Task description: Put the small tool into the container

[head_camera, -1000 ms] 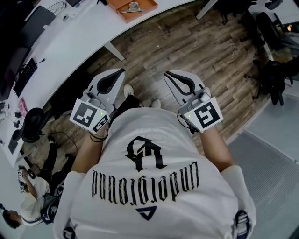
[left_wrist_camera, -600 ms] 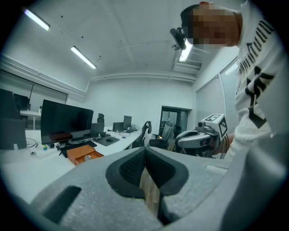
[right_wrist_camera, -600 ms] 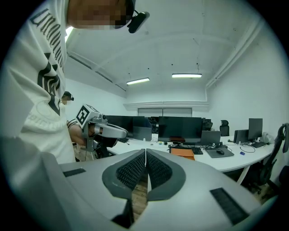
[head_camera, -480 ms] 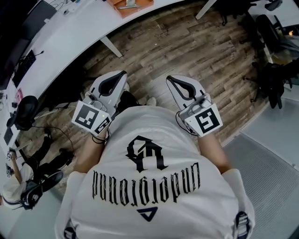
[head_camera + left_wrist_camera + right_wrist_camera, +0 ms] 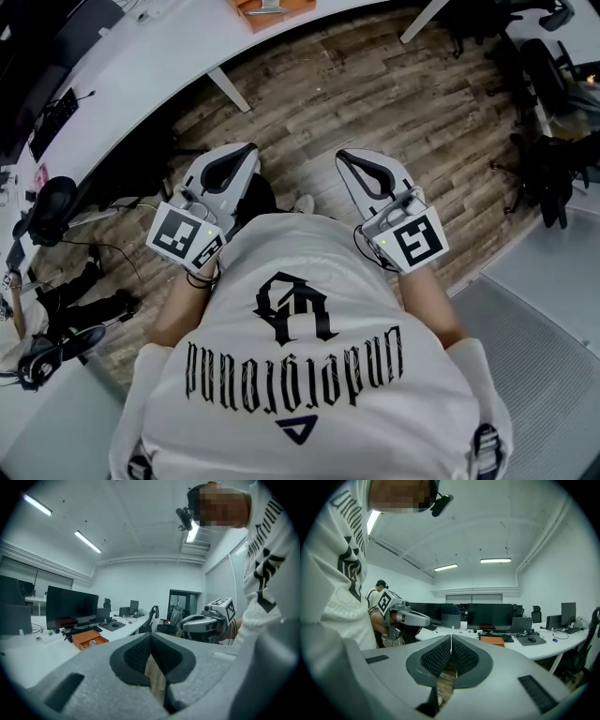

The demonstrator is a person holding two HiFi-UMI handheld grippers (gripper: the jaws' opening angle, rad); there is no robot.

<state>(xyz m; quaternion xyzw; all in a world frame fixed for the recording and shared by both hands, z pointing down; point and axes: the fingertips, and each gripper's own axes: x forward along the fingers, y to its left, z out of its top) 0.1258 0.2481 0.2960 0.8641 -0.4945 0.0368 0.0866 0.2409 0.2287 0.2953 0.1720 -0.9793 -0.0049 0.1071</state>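
Stands on a wooden floor, facing a curved white desk that sweeps across the upper left of the head view. Holds the left gripper at centre left, about level, with jaws pressed together at the tips and nothing pinched (only floor visible through the gap behind the pads in the left gripper view). Holds the right gripper at centre right in the same way, with jaws shut tight on nothing. Has both well apart from the orange container, up on the desk and cut off by the top edge of the head view. Shows the small tool, a metal piece, lying inside that container. Catches the container again at lower left of the left gripper view and just right of centre in the right gripper view, in front of dark monitors
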